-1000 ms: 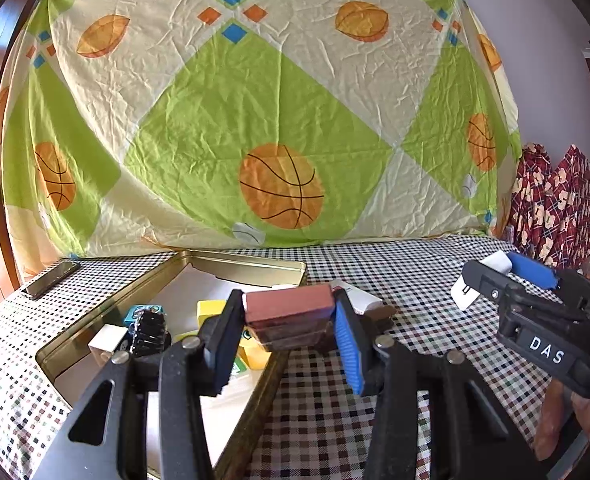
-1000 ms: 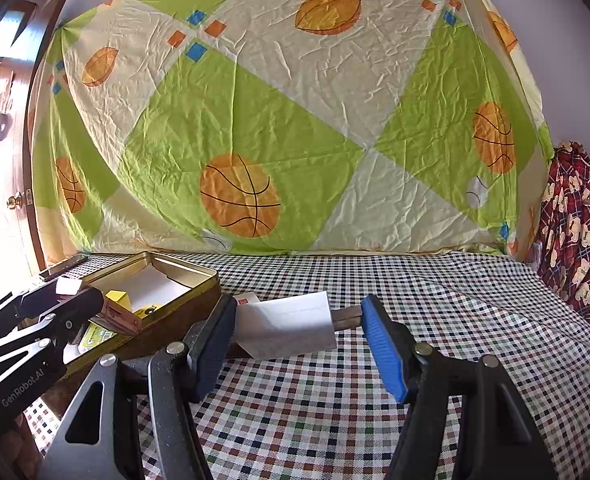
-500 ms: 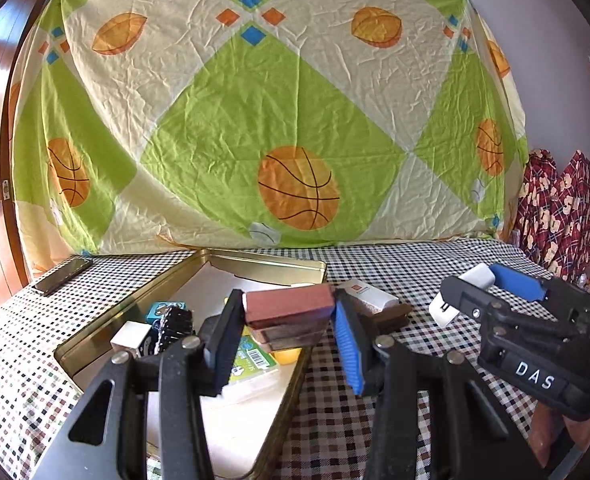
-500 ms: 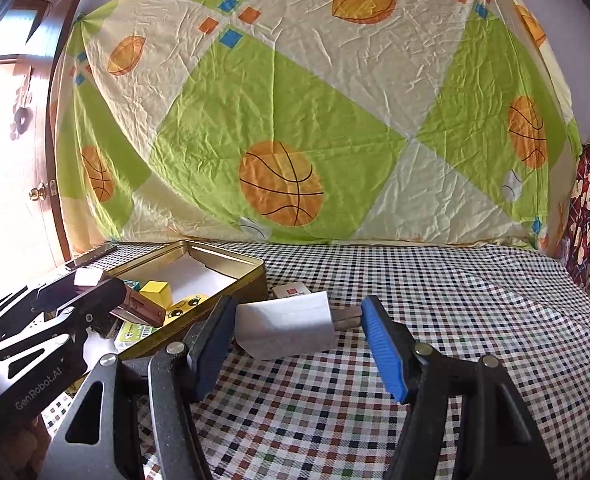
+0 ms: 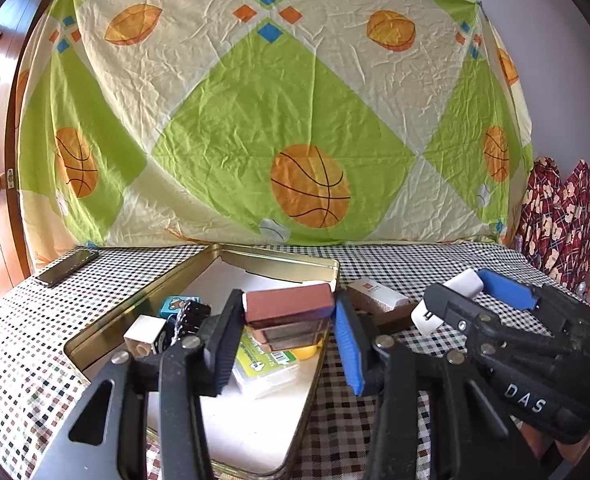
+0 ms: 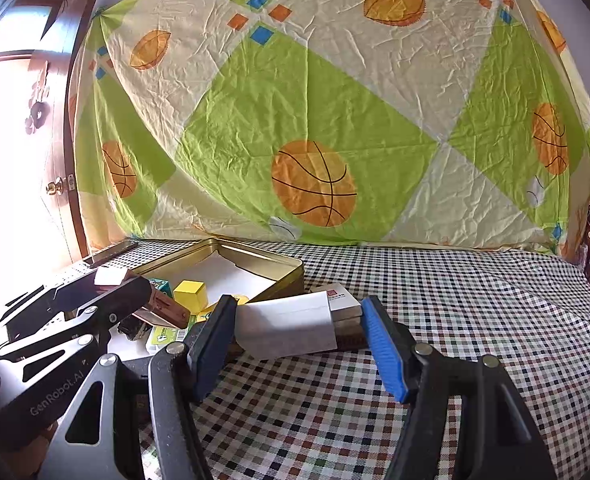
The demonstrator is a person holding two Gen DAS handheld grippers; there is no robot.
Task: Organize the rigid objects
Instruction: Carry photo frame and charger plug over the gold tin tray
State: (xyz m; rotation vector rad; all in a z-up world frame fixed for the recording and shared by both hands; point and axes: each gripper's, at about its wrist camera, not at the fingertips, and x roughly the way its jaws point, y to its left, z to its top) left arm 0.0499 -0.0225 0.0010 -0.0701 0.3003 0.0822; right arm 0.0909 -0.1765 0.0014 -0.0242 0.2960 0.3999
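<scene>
My left gripper is shut on a reddish-brown box and holds it above the right part of the gold tin tray. It also shows in the right wrist view. My right gripper is shut on a white rectangular block, held above the checked cloth just right of the tray. In the left wrist view that block sticks out of the right gripper. The tray holds a yellow cube, a white cube, a black clip and a green-labelled packet.
A white and brown box lies on the checked cloth right of the tray. A dark flat bar lies at the far left. A basketball-print sheet hangs behind. A wooden door stands at left.
My left gripper has carried the brown box from the tray's right rim further over the tray's inside. My right gripper has moved left toward the tray with the white block.
</scene>
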